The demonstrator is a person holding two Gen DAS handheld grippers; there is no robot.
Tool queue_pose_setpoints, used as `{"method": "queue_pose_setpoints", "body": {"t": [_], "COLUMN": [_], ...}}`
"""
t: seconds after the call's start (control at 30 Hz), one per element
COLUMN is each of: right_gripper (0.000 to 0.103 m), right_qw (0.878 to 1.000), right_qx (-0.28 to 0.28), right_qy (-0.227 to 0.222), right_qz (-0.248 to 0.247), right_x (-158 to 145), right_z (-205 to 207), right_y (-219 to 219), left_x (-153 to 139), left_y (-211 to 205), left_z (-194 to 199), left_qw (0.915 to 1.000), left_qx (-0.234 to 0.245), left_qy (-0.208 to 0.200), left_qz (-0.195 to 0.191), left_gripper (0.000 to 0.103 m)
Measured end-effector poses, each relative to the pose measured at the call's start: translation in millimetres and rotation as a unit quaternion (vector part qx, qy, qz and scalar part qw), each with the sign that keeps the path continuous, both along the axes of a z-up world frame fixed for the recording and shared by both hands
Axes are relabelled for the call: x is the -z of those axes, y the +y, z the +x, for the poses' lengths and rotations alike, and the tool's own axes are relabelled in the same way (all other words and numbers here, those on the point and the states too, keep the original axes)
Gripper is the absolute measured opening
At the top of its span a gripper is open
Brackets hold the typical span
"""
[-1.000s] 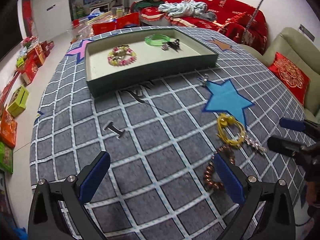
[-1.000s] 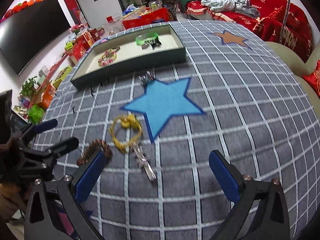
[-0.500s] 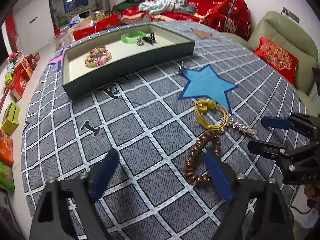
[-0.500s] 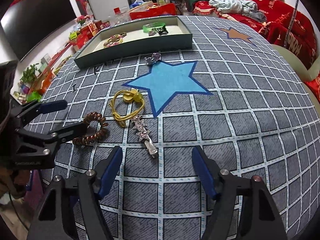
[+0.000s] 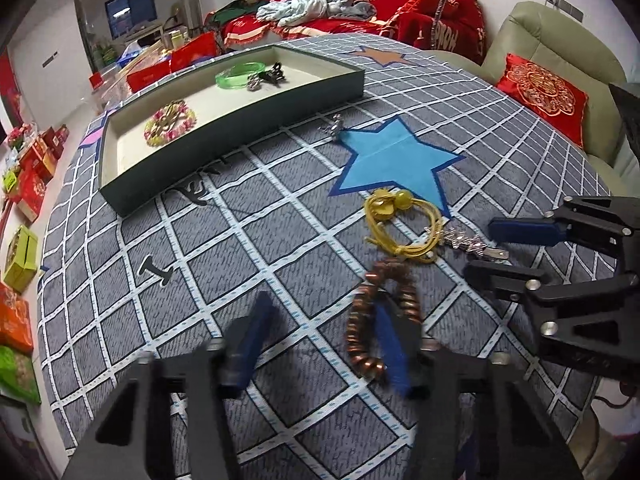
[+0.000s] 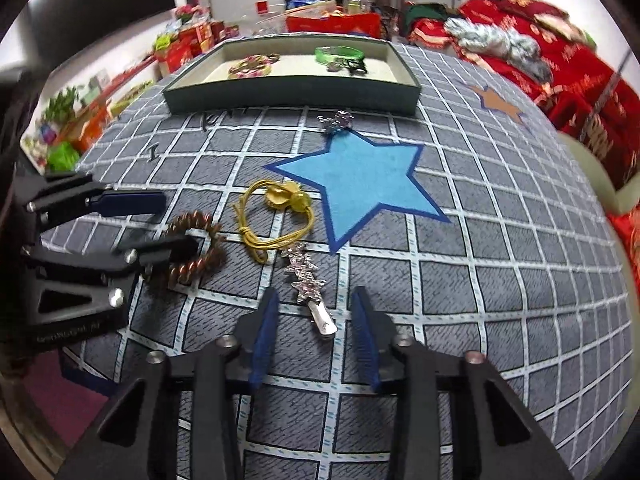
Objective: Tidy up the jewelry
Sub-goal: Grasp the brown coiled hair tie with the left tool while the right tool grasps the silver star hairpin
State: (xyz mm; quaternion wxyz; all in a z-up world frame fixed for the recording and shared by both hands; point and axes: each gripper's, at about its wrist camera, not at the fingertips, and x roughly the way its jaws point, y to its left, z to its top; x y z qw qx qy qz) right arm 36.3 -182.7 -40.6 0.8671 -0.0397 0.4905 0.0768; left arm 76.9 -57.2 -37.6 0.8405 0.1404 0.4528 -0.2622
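A brown spiral hair tie [image 5: 362, 320] [image 6: 192, 248] lies on the grey grid cloth. My left gripper [image 5: 320, 332] [image 6: 172, 224] is open, and its right finger sits inside the tie's ring. A silver star hair clip [image 6: 308, 288] [image 5: 464, 240] lies between the open fingers of my right gripper [image 6: 316, 320] [image 5: 480, 248]. A yellow cord hair tie [image 6: 276, 216] [image 5: 404, 220] lies between the two items. The dark green tray [image 5: 240, 128] [image 6: 292, 88] holds a pink bead bracelet [image 5: 170, 122], a green bangle [image 5: 240, 74] and dark clips.
A small silver clip [image 6: 336, 122] [image 5: 334, 126] lies at the blue star's [image 6: 360, 184] far tip, in front of the tray. A beige sofa with a red cushion [image 5: 544, 92] stands to the right. Boxes [image 5: 20, 208] line the floor at left.
Both grippers have moved forward and down toward the cloth. Both have narrowed but stay open. The left finger has entered the brown tie's ring; the right now straddles the star clip.
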Motion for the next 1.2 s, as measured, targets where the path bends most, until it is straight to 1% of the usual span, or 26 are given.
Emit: {"method": "queue_pose_setpoints", "body": {"t": [0.03,0.07,0.13,0.47,0.7,0.9,0.97,1.1,1.13,1.17,1.2], "right_gripper": [0.026,0.017,0.016,0.016,0.016,0.016,0.016,0.016,0.016,0.016,0.016], "right_qw": [1.000,1.000,1.000,1.000,0.997,0.997,0.997,0.996,0.996,0.996,0.996], "right_qx": [-0.003,-0.005,-0.005,0.021,0.047,0.047,0.046,0.047,0.048,0.049,0.051], "right_qy": [0.001,0.002,0.001,0.006,0.000,-0.002,-0.001,0.000,-0.001,-0.001,-0.001], "right_qz": [0.001,-0.003,-0.011,0.022,0.055,0.059,0.062,0.072,0.074,0.076,0.078], "right_x": [0,-1,-1,-10,-20,-23,-22,-22,-22,-22,-22], "right_z": [0,0,-1,-5,-1,7,8,7,6,5,5], "right_y": [2,4,7,-10,-24,-22,-22,-23,-24,-24,-26], "left_x": [0,-1,-1,-6,-16,-16,-14,-11,-11,-11,-11], "left_y": [-1,-2,-3,12,15,16,15,15,15,16,17], "left_z": [-1,-2,-2,4,8,11,12,12,12,13,13], "left_qw": [1.0000,1.0000,1.0000,0.9985,0.9977,0.9975,0.9978,0.9984,0.9984,0.9983,0.9983], "left_qx": [0.003,0.005,0.006,-0.021,-0.023,-0.020,-0.019,-0.030,-0.034,-0.038,-0.045], "left_qy": [-0.001,-0.001,-0.001,0.025,0.020,0.029,0.032,0.025,0.024,0.023,0.019], "left_qz": [0.000,0.000,-0.002,-0.045,-0.060,-0.061,-0.056,-0.040,-0.039,-0.037,-0.034], "left_gripper": [0.047,0.040,0.032,0.032,0.032,0.032,0.032,0.032,0.037,0.061,0.077]}}
